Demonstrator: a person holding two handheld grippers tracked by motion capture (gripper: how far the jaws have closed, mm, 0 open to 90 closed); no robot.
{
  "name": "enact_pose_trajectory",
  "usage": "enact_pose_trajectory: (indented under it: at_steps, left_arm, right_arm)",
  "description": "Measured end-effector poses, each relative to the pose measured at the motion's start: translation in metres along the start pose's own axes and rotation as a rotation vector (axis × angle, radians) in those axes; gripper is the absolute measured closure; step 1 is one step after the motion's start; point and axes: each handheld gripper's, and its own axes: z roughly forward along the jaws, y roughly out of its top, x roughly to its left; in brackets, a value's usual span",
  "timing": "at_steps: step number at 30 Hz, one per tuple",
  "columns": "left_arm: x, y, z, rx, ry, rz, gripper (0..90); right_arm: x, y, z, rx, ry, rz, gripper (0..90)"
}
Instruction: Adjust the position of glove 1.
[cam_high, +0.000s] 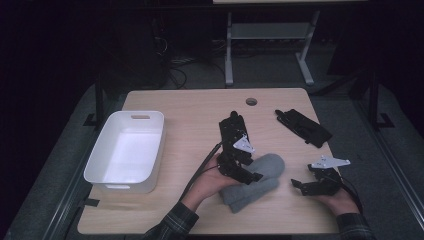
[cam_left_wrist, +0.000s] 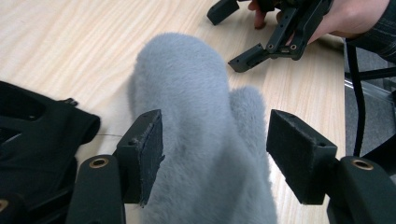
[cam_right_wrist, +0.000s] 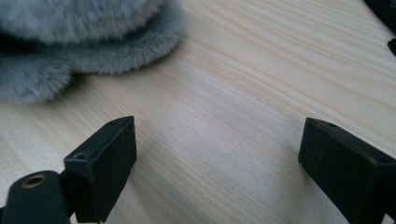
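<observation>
Grey plush fabric (cam_left_wrist: 196, 135) lies folded on the counter (cam_high: 200, 107), between the pads of the left tongs (cam_left_wrist: 215, 158), which stand spread and clear of it. Lift those straight off so the fold holds. Right tongs (cam_right_wrist: 217, 158) rest spread beside it.

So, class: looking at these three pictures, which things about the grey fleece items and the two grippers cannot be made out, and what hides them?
- Grey fleece items, high view: how many pieces; the left gripper and hand cover part.
- Same items, left gripper view: near end cut off by the bottom edge.
- Black item, high view: too dark to identify.
- White bin: contents washed out by glare.
</observation>
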Motion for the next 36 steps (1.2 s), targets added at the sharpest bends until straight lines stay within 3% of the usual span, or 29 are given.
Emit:
enact_pose_trajectory:
  at_steps: [6, 9, 13, 22, 27, 30, 32, 33, 36]
  left_arm:
    - [0.010, -0.007, -0.017, 0.033, 0.045, 0.006, 40.1]
    - [0.016, -0.012, -0.025, 0.037, 0.057, -0.009, 44.5]
    - [0.021, -0.020, -0.037, 0.039, 0.056, -0.016, 42.9]
    - [0.018, -0.044, -0.055, 0.038, 0.069, -0.001, 42.4]
    - [0.022, -0.059, -0.063, 0.028, 0.084, -0.028, 63.3]
    - [0.029, -0.069, -0.064, 0.064, 0.128, -0.039, 79.4]
    - [0.031, -0.073, -0.062, 0.077, 0.134, -0.050, 87.7]
    - [0.035, -0.082, -0.059, 0.101, 0.141, -0.077, 89.2]
    - [0.038, -0.092, -0.055, 0.120, 0.146, -0.094, 89.2]
  right_arm:
    - [0.000, 0.000, 0.000, 0.001, 0.000, -0.004, 11.3]
    - [0.000, 0.000, 0.000, 0.002, 0.000, -0.004, 11.3]
    - [0.000, 0.000, 0.000, 0.002, 0.000, -0.004, 11.3]
    - [0.000, 0.000, 0.000, 0.002, -0.004, -0.002, 11.3]
    - [0.000, 0.000, 0.000, 0.003, -0.005, 0.000, 11.3]
    - [0.001, 0.000, 0.000, 0.003, -0.006, 0.001, 11.4]
    - [0.001, 0.000, 0.000, 0.002, -0.006, 0.001, 11.3]
    - [0.001, 0.000, 0.000, 0.002, -0.007, 0.001, 11.3]
    - [0.001, -0.001, -0.002, -0.002, -0.014, 0.008, 14.3]
